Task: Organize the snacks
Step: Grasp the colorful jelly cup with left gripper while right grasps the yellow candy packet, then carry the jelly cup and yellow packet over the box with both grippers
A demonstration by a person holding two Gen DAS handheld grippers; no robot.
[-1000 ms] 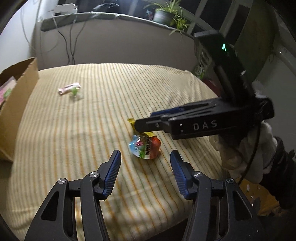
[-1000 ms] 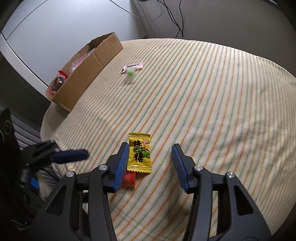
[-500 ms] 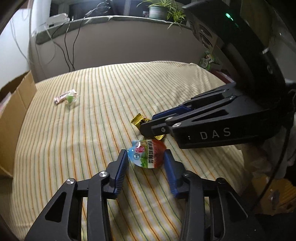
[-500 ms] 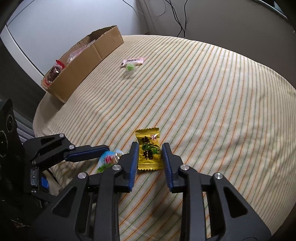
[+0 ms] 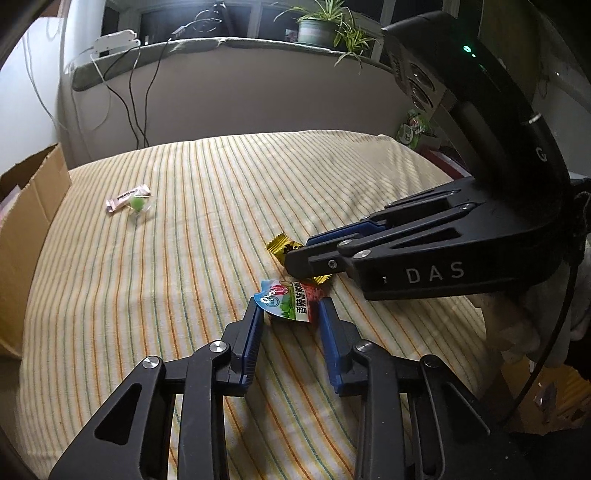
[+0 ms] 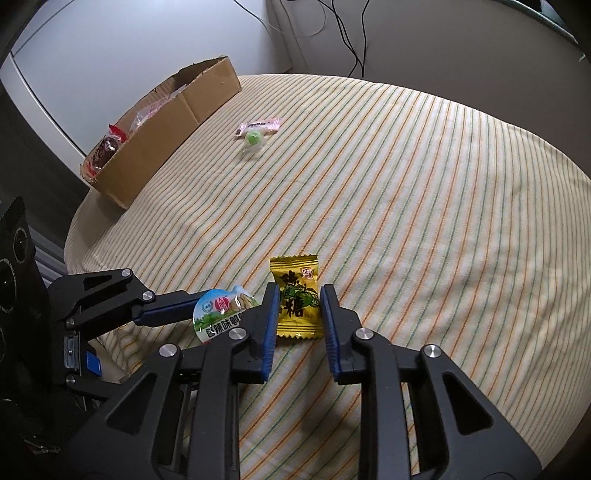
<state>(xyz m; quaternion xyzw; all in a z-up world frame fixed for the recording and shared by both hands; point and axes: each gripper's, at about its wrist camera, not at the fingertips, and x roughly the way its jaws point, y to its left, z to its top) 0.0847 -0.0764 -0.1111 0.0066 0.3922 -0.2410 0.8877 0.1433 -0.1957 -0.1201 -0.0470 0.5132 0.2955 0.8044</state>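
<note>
Since a second ago both my grippers have narrowed from wide apart onto their snacks. My left gripper [image 5: 290,314] is closing on the red-and-blue snack pouch [image 5: 291,301], pads touching its two sides on the striped cloth [image 5: 184,206]. My right gripper [image 6: 298,308] is pinching the yellow candy packet [image 6: 297,299] (black characters, green fruit picture). Only the right wrist view shows wrapped snacks inside the cardboard box [image 6: 147,147]; only the left shows a potted plant [image 5: 317,29] on the ledge. A pink wrapper [image 6: 258,126] and a green candy [image 6: 252,139] lie near the box.
</note>
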